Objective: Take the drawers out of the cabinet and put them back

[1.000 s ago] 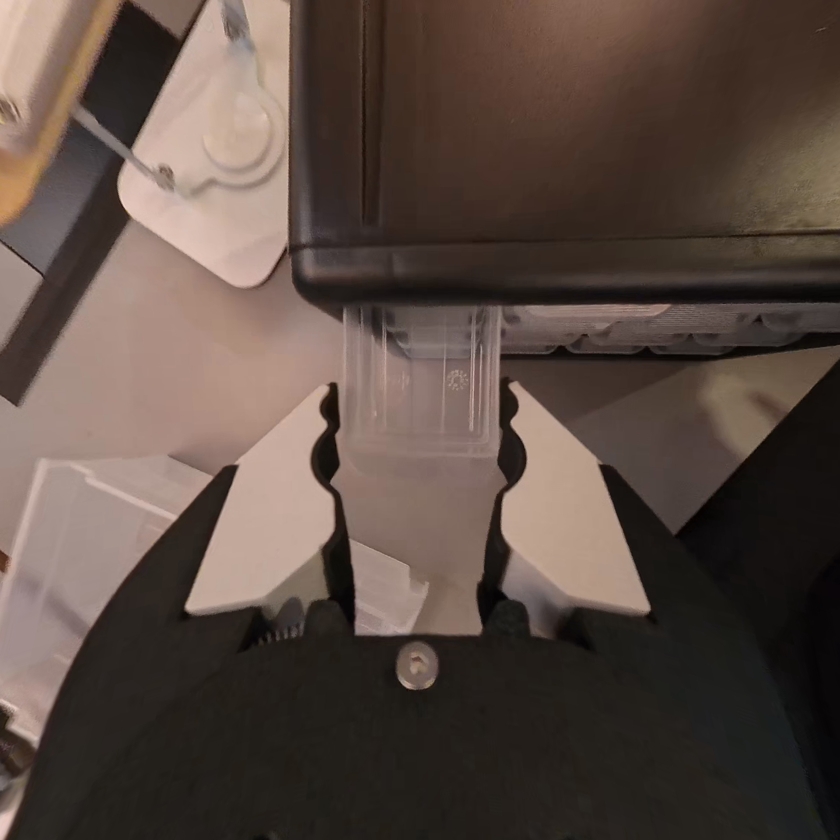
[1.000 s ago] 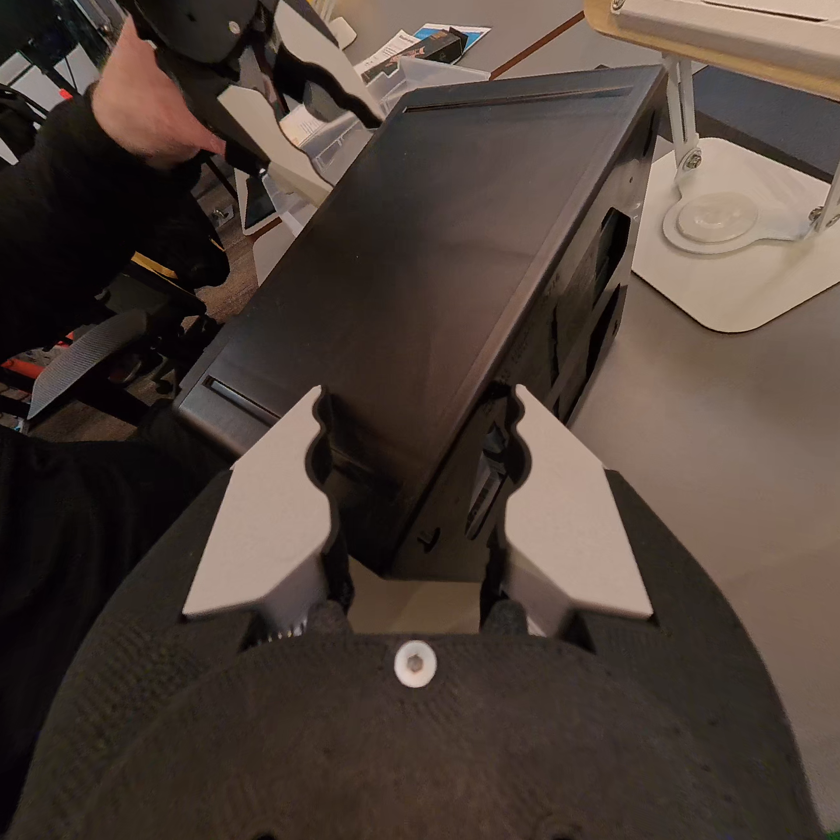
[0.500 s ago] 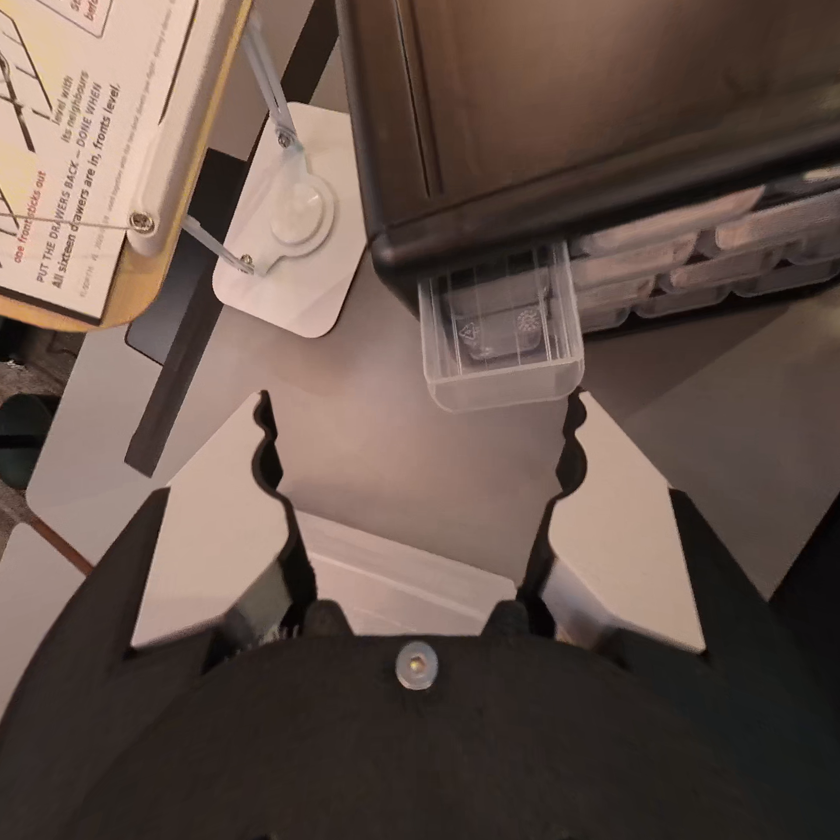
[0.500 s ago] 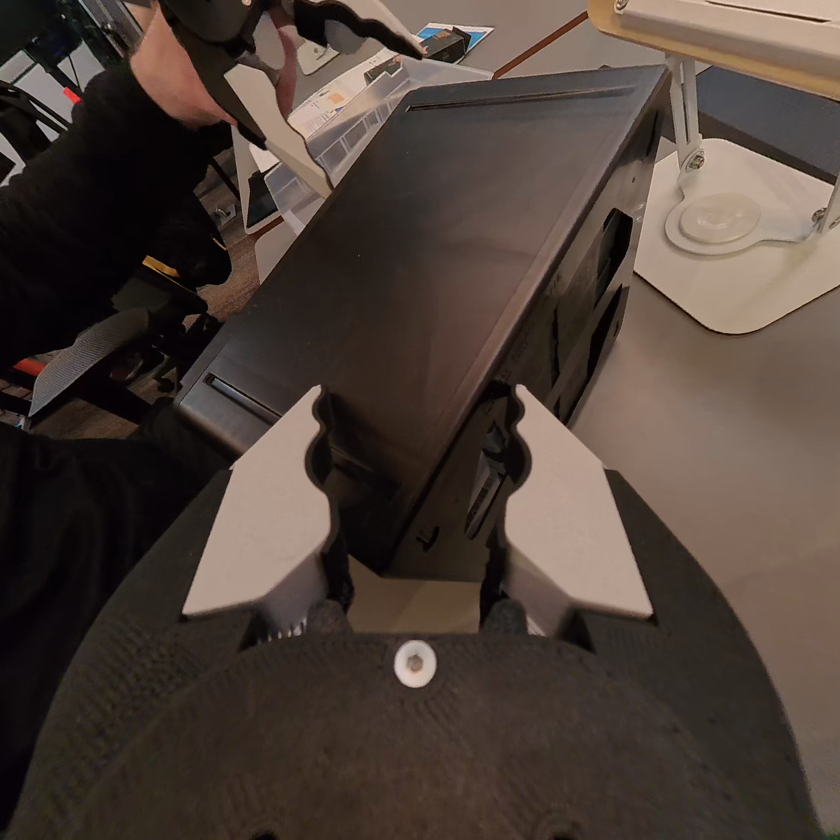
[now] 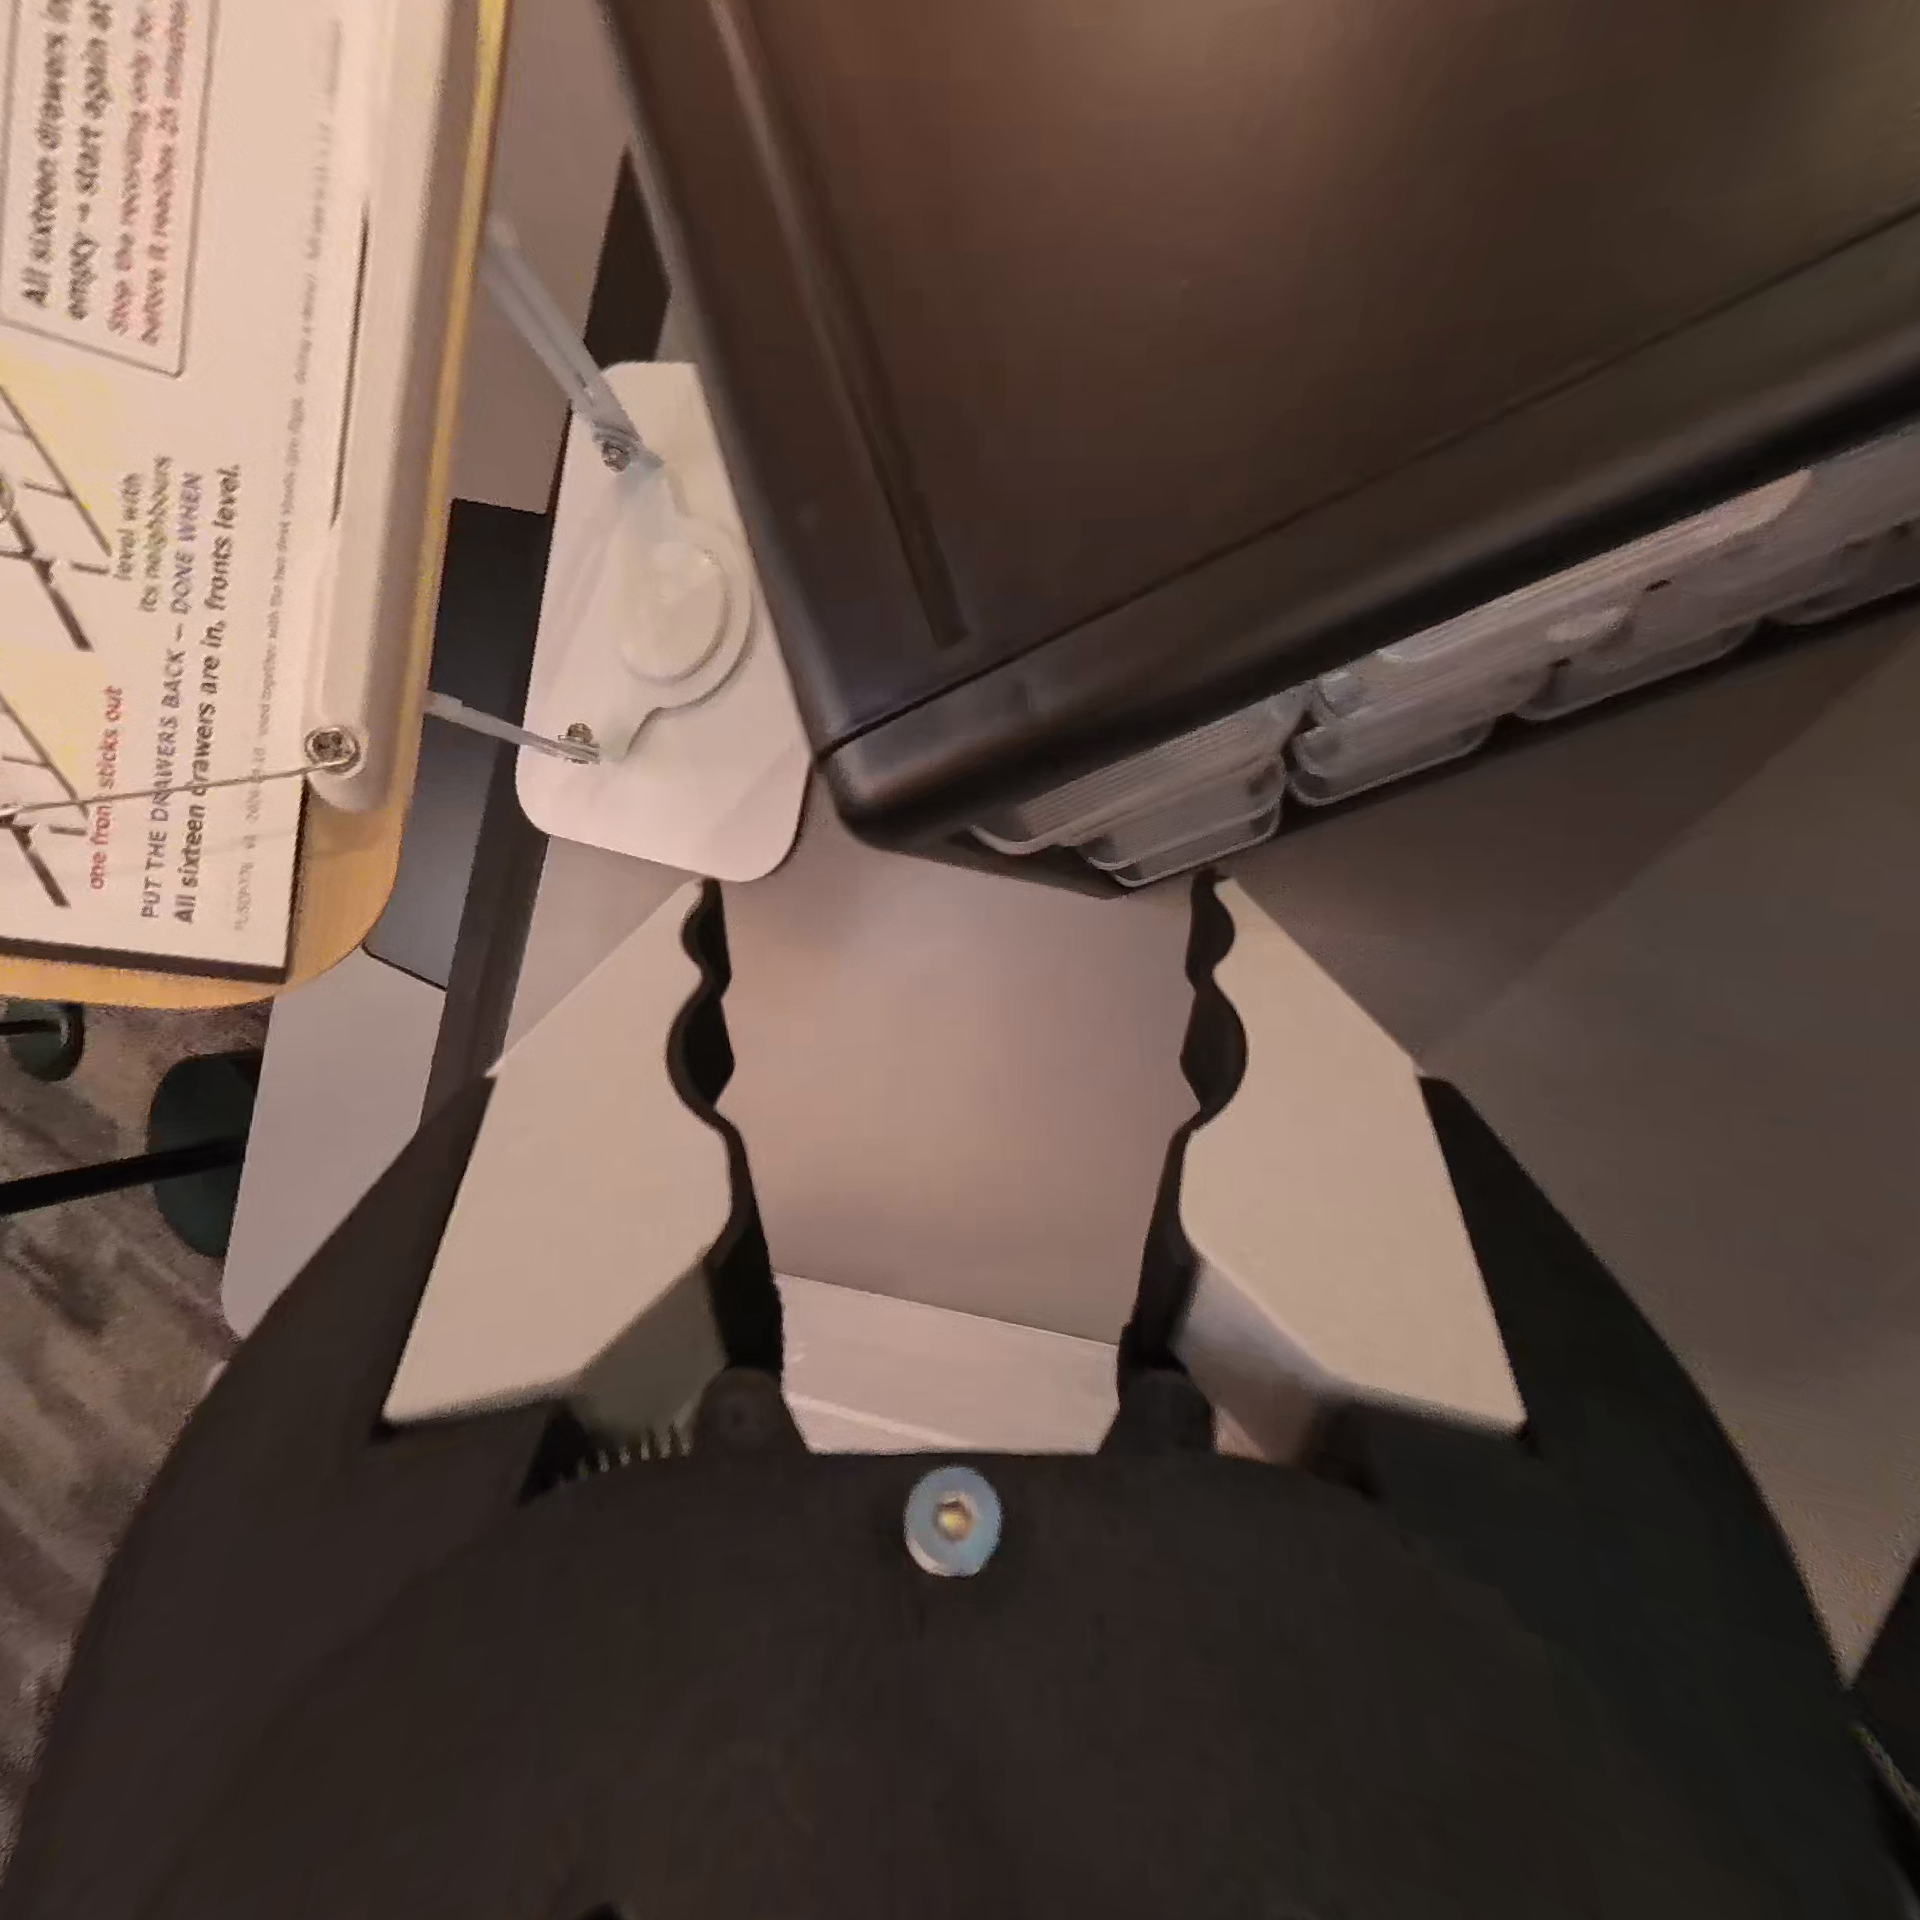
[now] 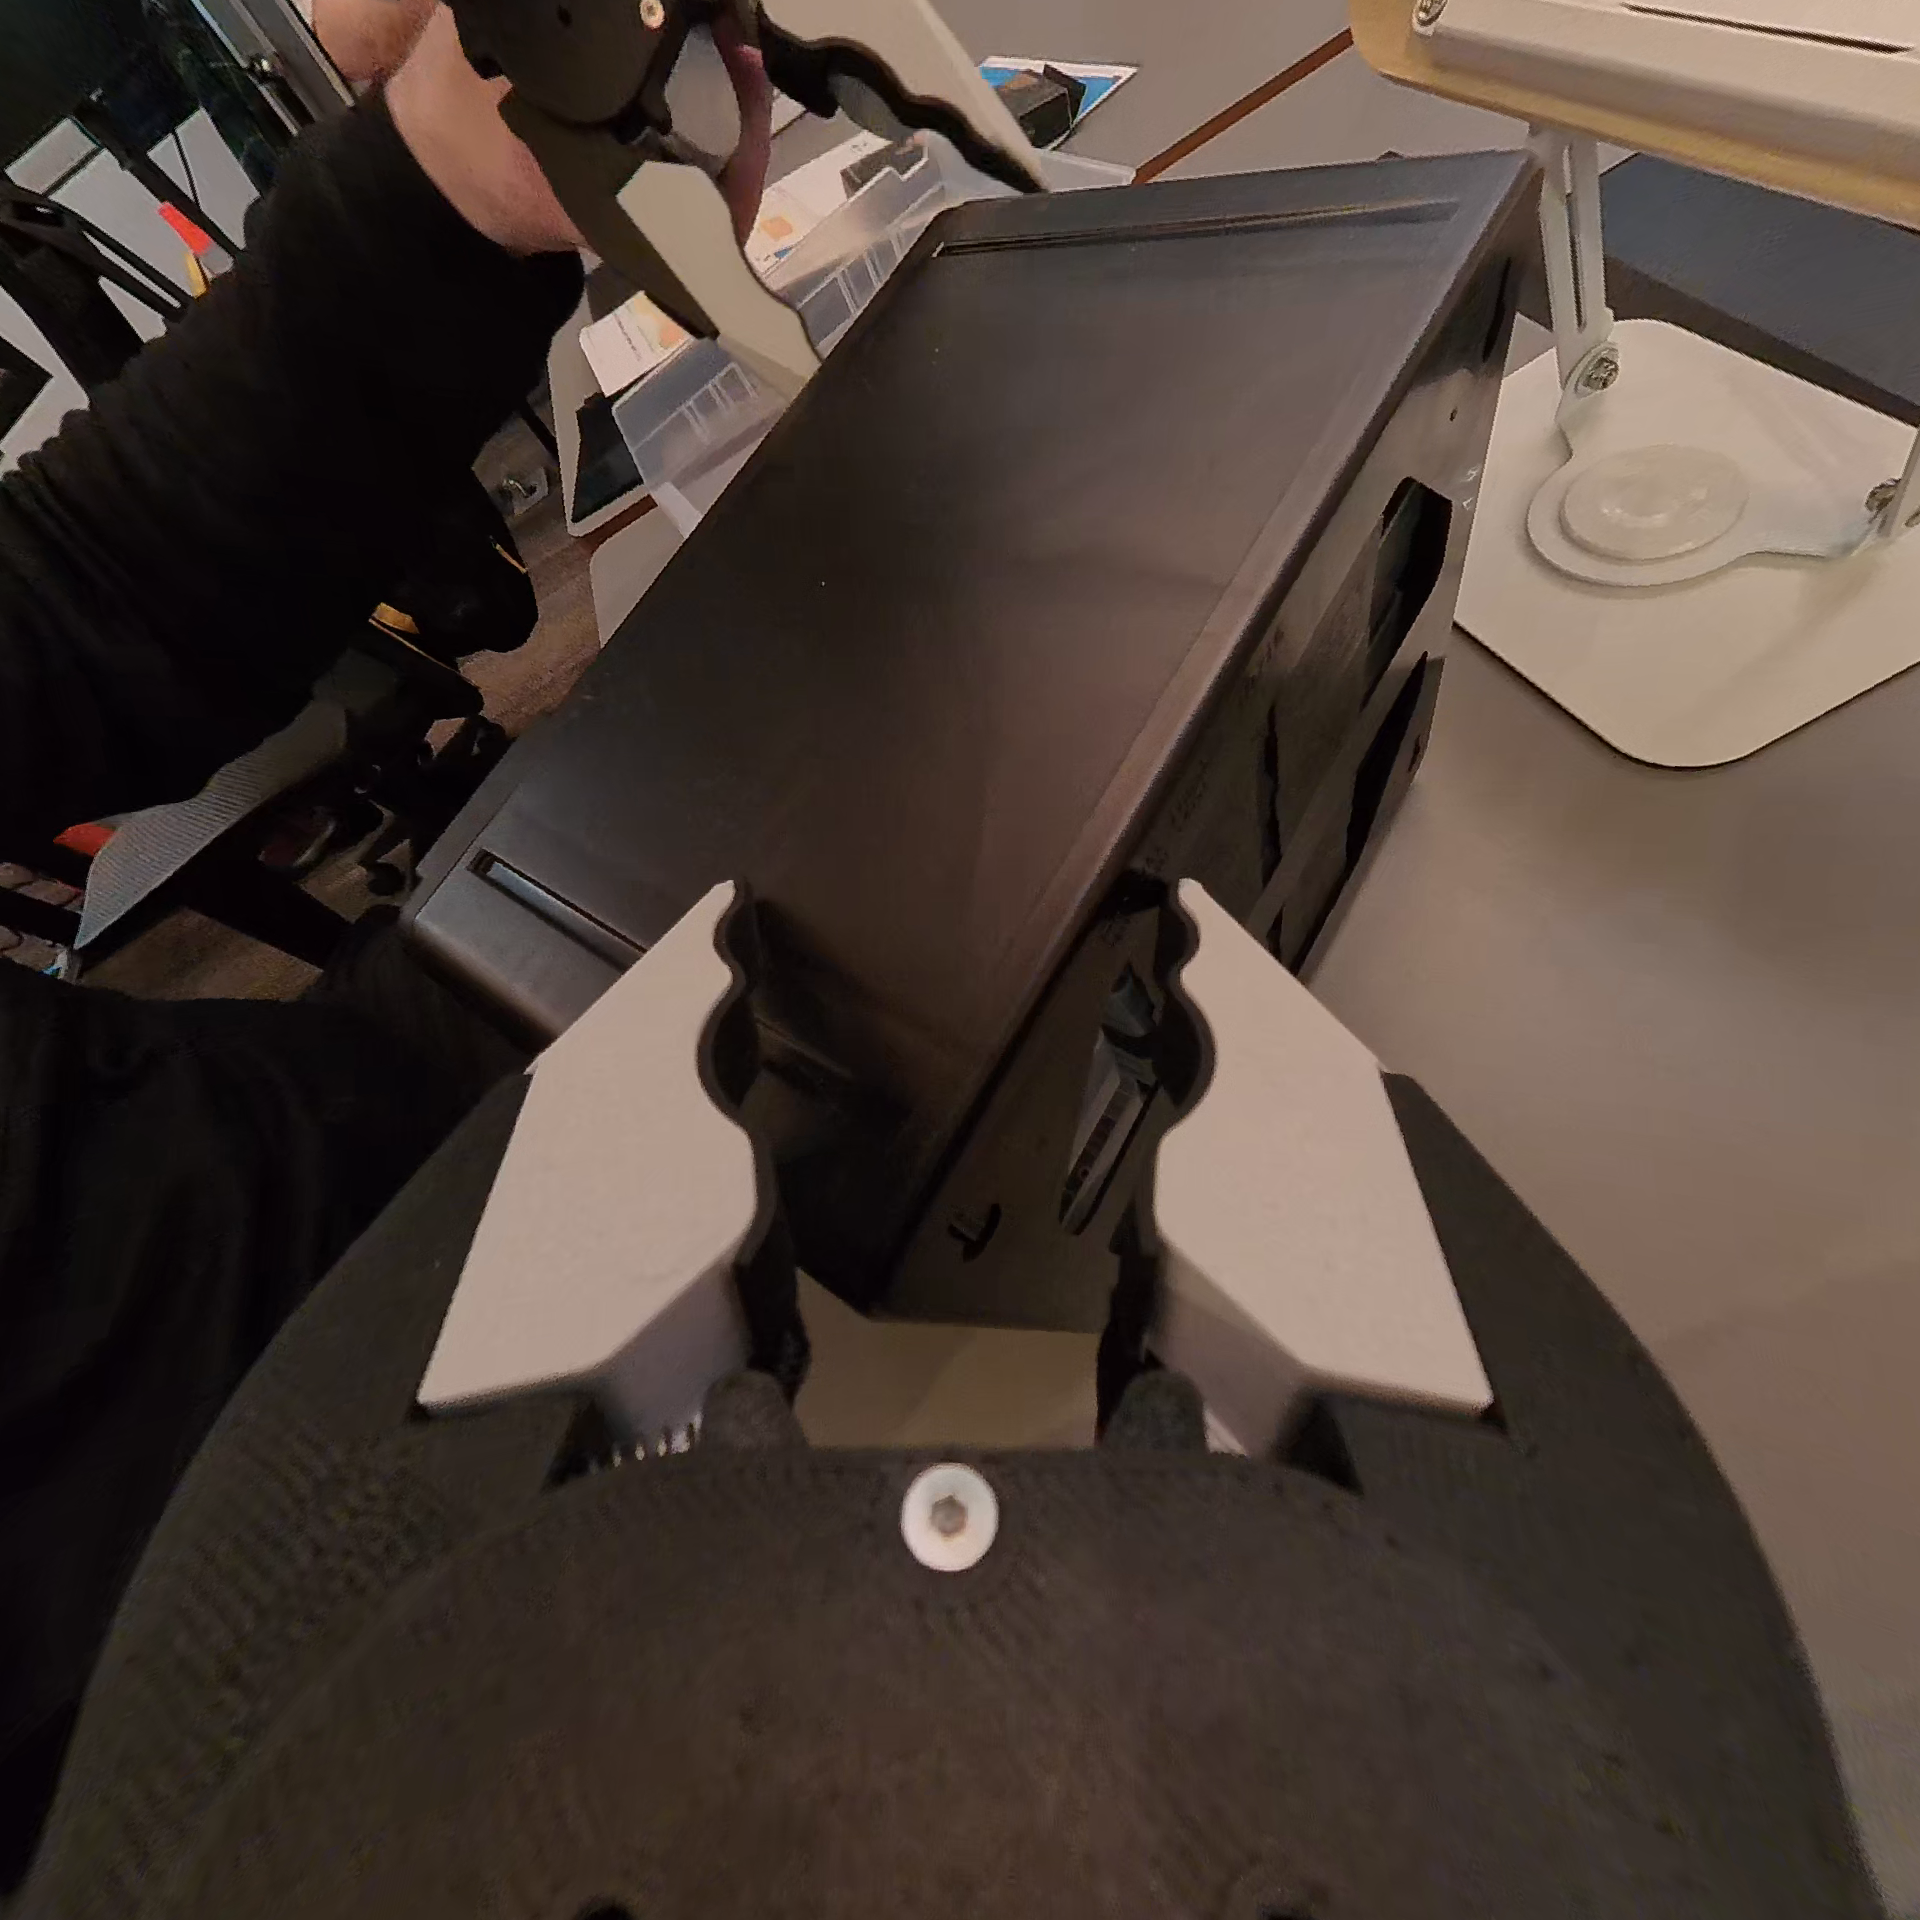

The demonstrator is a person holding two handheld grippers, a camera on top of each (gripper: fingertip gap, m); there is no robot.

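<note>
The black cabinet [image 6: 987,644] stands on the grey table [image 6: 1621,1091], and in the left wrist view its front edge shows a row of clear plastic drawers [image 5: 1382,717] seated in their slots, fronts roughly level with one another. The right gripper [image 6: 956,925] straddles the cabinet's near rear corner, one grey finger over the top panel and the other against the back panel; the jaws look closed onto that corner, though actual contact is hard to confirm from this angle. The left gripper [image 5: 951,909] hovers above and in front of the cabinet's left front corner with its jaws spread wide and nothing between them but bare table. In the right wrist view it shows at top left, held by a hand [image 6: 457,156] in a black sleeve. Just beside the cabinet sits the white base of a stand [image 5: 665,707] carrying a wooden board with a printed sheet [image 5: 156,520].
</note>
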